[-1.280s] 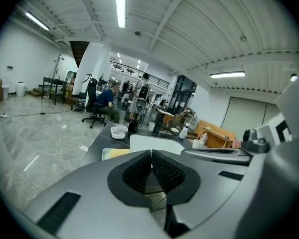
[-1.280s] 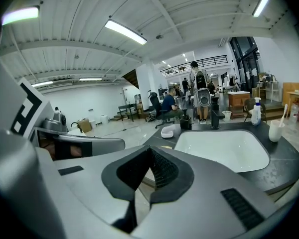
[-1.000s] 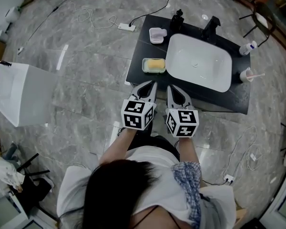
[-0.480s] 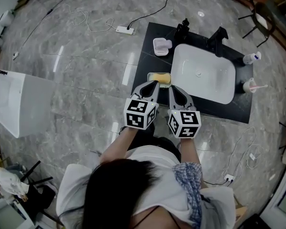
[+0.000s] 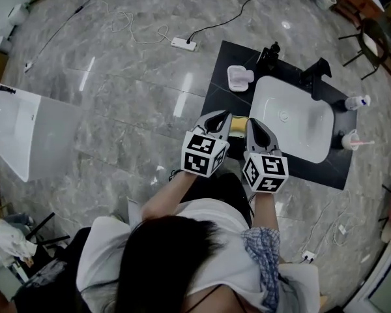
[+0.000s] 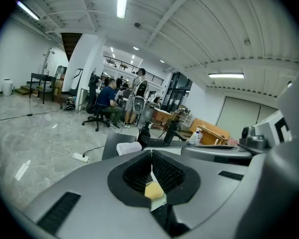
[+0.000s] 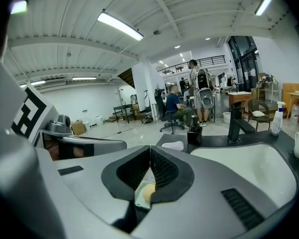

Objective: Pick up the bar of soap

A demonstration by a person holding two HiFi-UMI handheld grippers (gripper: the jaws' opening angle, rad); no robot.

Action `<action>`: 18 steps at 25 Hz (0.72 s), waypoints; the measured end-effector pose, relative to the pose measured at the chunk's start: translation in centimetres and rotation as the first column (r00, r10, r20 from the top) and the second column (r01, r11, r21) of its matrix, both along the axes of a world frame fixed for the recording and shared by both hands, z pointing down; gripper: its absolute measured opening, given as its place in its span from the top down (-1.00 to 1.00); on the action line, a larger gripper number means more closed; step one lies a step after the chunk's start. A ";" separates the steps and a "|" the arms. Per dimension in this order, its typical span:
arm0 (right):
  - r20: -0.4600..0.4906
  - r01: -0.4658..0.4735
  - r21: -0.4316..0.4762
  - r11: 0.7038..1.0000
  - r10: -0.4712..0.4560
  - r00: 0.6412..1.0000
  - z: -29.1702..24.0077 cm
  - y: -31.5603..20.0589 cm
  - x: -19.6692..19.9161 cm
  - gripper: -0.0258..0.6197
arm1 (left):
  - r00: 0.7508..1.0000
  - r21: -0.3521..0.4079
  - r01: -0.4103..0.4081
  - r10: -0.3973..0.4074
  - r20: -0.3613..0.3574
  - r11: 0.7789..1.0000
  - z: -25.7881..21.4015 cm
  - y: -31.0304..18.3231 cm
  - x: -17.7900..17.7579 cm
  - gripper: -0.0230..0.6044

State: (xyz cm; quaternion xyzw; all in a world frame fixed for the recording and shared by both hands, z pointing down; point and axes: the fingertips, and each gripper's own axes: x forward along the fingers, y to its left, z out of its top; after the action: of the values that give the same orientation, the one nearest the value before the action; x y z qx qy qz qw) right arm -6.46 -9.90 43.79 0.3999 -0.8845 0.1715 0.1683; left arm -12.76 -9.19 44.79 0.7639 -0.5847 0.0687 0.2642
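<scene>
We find the left gripper point(image 6: 151, 157) with jaws together, holding nothing. Just ahead of it, between both grippers, the bar of soap point(image 6: 153, 189) lies in its small dish point(image 6: 158, 202) on the black counter point(image 5: 216, 100), left of the white basin point(image 5: 293, 126). The right gripper point(image 7: 150, 152) is likewise closed and empty. We judge the bar light, rigid and probably slick: open wide, take its long sides, squeeze moderately.

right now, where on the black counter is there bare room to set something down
Bare: the counter strip left of the basin, between the white dish and the bar of soap; also the front edge below the basin. Crowded: back edge by dispenser and faucet, right end by bottle and cup.
</scene>
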 end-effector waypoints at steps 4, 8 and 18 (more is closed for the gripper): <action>0.009 0.014 0.011 1.000 -0.014 1.000 -0.4 -1.6 -0.8 0.87 | 1.000 0.014 0.017 -0.017 0.005 1.000 -0.5 -1.0 -0.9 0.88; 0.008 0.055 0.022 0.998 -0.055 0.998 -0.6 -3.1 -1.5 0.87 | 0.999 0.020 0.047 -0.048 0.013 0.999 -0.7 -1.9 -1.6 0.88; 0.005 0.152 0.046 0.987 -0.152 0.988 -1.9 -7.5 -2.4 0.87 | 0.992 0.010 0.127 -0.127 0.025 0.992 -0.9 -4.7 -2.5 0.88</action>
State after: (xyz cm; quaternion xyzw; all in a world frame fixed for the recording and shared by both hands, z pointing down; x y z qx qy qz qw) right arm -8.85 -17.40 41.89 0.3344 -0.9167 0.1398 0.1681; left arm -15.25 -13.91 43.93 0.7254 -0.6357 0.0592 0.2574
